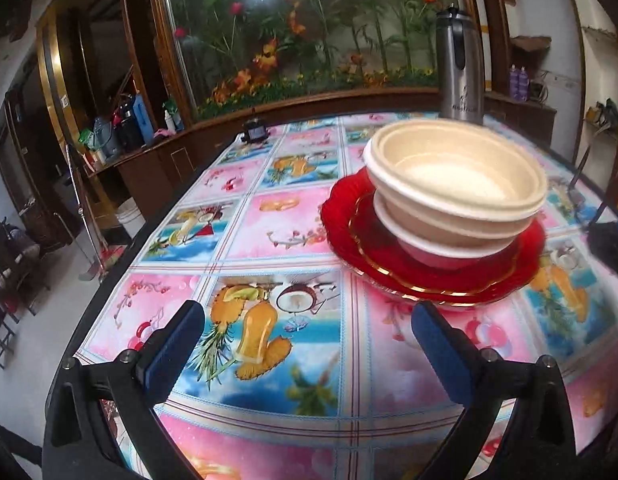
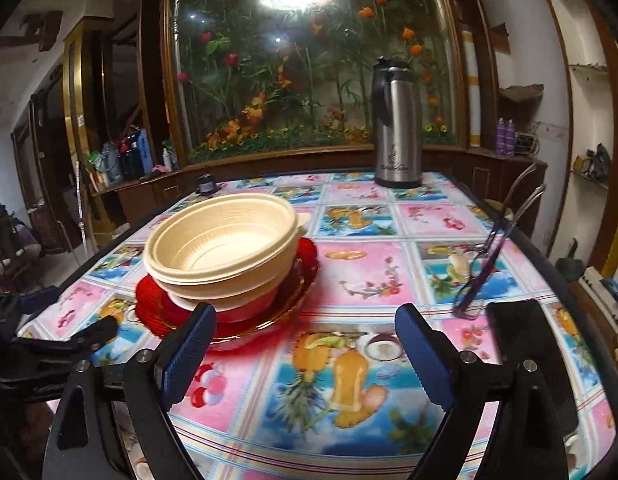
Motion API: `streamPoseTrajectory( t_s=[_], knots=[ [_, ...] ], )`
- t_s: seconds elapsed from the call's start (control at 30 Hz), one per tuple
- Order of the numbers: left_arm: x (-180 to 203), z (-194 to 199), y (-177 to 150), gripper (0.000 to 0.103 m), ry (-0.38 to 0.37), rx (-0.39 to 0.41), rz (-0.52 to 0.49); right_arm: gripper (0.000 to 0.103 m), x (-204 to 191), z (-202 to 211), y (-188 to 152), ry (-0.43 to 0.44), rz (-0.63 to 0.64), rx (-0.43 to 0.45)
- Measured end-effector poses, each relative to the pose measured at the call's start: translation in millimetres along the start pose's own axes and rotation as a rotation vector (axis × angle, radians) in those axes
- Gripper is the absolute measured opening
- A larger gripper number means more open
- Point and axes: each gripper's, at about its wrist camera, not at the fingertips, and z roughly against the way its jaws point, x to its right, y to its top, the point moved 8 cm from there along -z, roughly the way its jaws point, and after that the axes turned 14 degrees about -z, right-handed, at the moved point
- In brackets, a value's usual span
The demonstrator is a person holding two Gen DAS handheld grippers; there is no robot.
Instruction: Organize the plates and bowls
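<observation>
Both my left gripper (image 1: pixel 305 330) and right gripper (image 2: pixel 305 332) hold ribbed blue fingers spread, empty, before stacked cream ridged bowls (image 1: pixel 455 184) on scalloped red glass plates (image 1: pixel 349 224) atop the glossy fruit-print worktop (image 1: pixel 269 224).

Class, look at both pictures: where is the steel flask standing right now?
The steel flask stands upright at the table's far edge, before the flower window; in the right wrist view it is right of centre, beyond the stacked bowls, and in the left wrist view directly behind them.
</observation>
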Motion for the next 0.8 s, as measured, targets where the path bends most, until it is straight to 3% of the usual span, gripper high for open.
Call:
streamPoseTrajectory(
  t_s=[0.17, 0.8],
  knots=[
    [-2.0, -7.5, -5.0, 0.103, 0.021, -0.042, 0.005, 0.093, 2.0, -7.6, -1.9, -0.033, -0.009, -0.026],
    [4.2, -5.2, -3.3, 0.103, -0.005, -0.030, -0.026, 0.093, 9.5, -6.9, -0.8, -0.036, -0.043, -0.028]
  ],
)
